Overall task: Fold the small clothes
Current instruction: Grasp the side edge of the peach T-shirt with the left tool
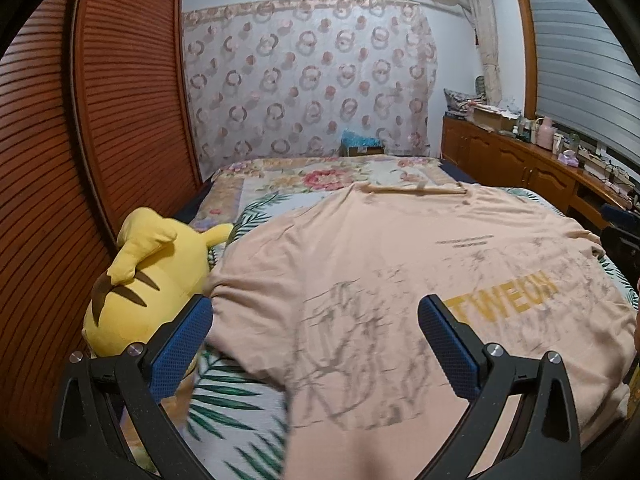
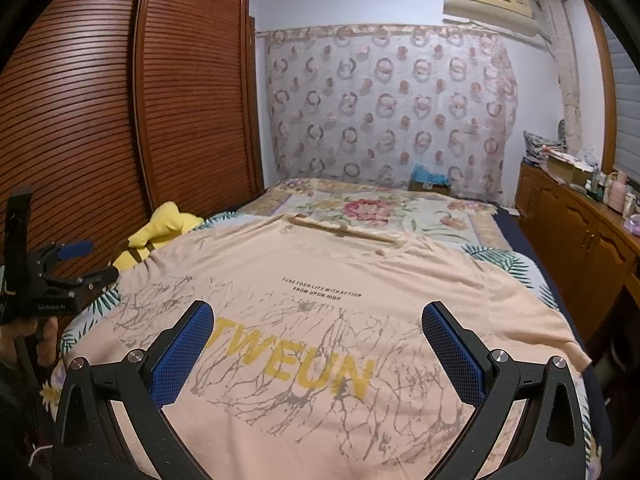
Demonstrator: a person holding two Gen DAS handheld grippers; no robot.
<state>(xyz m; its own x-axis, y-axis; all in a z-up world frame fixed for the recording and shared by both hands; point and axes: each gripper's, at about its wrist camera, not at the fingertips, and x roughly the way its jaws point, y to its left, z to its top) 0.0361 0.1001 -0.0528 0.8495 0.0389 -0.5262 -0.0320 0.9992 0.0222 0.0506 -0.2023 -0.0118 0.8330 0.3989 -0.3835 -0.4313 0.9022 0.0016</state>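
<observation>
A peach T-shirt [image 1: 400,264] with yellow "TWEUN" lettering and grey branch print lies spread flat on the bed, front up, collar at the far end. It also shows in the right wrist view [image 2: 340,300]. My left gripper [image 1: 316,308] is open and empty, hovering over the shirt's near left part. My right gripper [image 2: 318,316] is open and empty, above the shirt's lower middle near the lettering. The left gripper also shows at the left edge of the right wrist view [image 2: 76,262], beside the shirt's left side.
A yellow plush toy [image 1: 140,276] lies on the bed at the shirt's left, against the brown louvred wardrobe [image 1: 100,140]. The bed has a leaf-print sheet [image 1: 236,400] and a floral blanket [image 1: 320,176] beyond. A wooden cabinet [image 1: 520,168] with clutter runs along the right.
</observation>
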